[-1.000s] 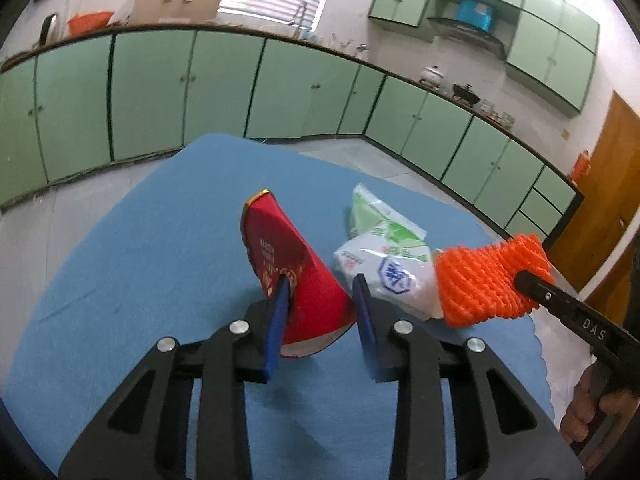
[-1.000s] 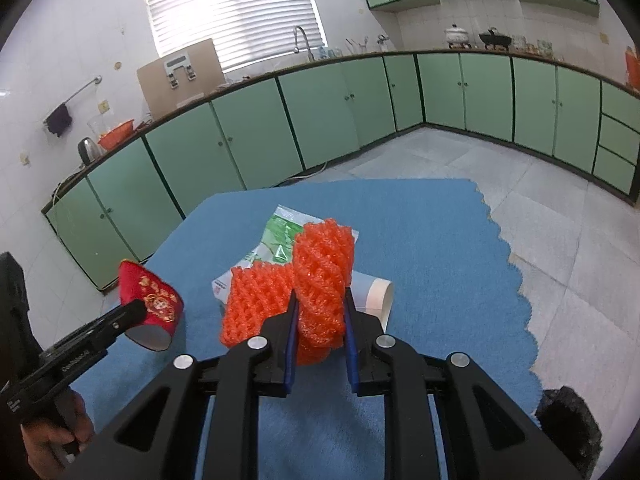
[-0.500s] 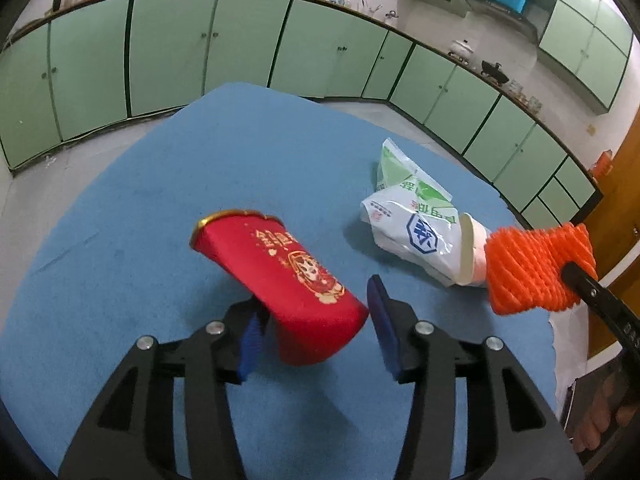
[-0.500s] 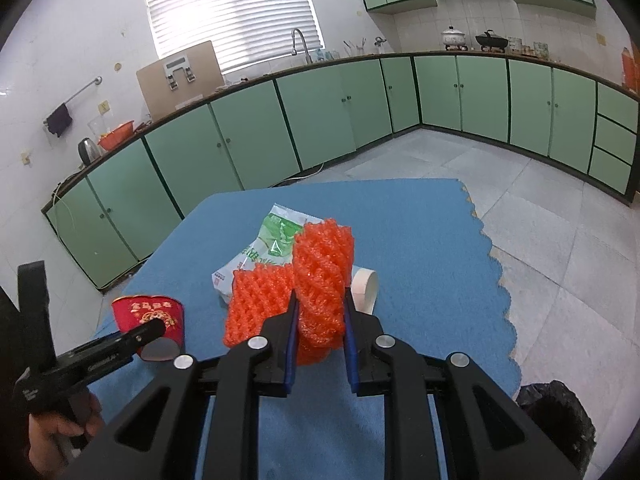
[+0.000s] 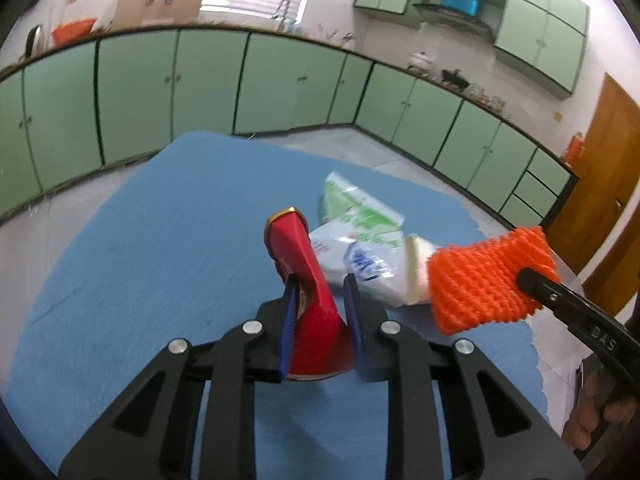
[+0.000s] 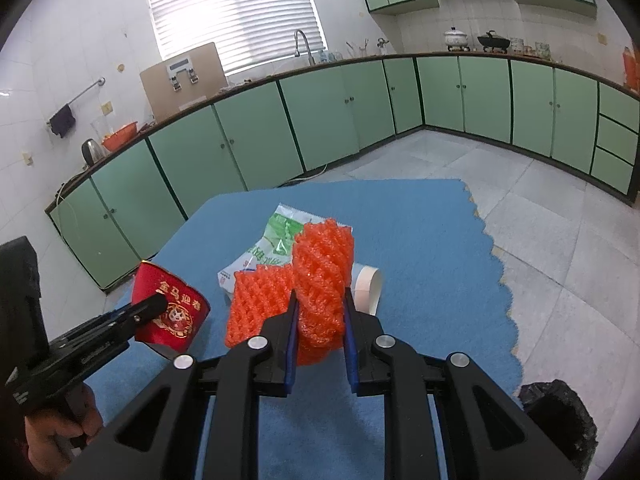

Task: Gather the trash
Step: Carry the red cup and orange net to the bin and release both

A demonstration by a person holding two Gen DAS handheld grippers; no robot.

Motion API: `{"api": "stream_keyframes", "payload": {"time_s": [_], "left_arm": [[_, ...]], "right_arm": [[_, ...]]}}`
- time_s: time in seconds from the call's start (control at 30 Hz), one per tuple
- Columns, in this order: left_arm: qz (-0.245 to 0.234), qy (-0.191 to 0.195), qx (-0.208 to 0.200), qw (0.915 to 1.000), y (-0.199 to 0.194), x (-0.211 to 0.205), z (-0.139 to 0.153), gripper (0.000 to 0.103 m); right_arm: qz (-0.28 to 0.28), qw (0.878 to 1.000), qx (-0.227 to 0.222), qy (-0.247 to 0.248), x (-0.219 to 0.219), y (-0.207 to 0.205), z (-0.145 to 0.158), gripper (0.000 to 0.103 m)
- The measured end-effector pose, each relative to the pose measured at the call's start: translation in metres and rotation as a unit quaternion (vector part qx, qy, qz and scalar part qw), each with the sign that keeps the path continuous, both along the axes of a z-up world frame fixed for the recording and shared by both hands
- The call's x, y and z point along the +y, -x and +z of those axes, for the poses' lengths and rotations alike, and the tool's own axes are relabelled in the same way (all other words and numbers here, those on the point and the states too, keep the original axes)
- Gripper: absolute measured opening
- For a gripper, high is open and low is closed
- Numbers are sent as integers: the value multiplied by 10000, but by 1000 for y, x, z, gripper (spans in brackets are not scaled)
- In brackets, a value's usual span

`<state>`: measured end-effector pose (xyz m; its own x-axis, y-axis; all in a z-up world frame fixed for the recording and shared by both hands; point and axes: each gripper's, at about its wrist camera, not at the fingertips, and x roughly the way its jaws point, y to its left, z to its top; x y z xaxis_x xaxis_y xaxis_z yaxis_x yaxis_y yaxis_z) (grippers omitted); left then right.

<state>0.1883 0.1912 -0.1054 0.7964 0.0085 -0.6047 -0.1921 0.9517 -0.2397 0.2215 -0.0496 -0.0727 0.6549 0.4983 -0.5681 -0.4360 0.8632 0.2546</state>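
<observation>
My left gripper point(image 5: 320, 312) is clamped on a flattened red paper cup point(image 5: 308, 292), held clear above the blue mat point(image 5: 152, 260). My right gripper point(image 6: 319, 320) is closed on a folded orange foam net point(image 6: 320, 276), also raised off the mat.

On the mat between them lies a green-and-white plastic wrapper point(image 6: 276, 240), with a pale paper cup point(image 6: 368, 286) on its side touching it.

The mat has a scalloped edge and lies over a pale tiled floor point(image 6: 560, 216). Green base cabinets point(image 6: 320, 120) run along the walls under a dark counter, with green wall cabinets point(image 5: 536, 28) above. A sink tap point(image 6: 302, 42) stands below a window with blinds point(image 6: 236, 12). A brown wooden door point(image 5: 608, 200) is at the right. A black bag point(image 6: 560, 428) sits off the mat's near right corner.
</observation>
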Motion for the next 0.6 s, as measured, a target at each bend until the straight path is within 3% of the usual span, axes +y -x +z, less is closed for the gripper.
{"api": "stream_keyframes", "payload": {"time_s": [0.23, 0.6], "left_arm": [[-519, -163, -315, 9980, 4, -40, 23, 20], [-1458, -190, -564, 9875, 4, -130, 31, 18]], "right_arm": [[-135, 9997, -165, -98, -27, 14, 19, 19], [-801, 9961, -374, 50, -96, 48, 41, 19]]}}
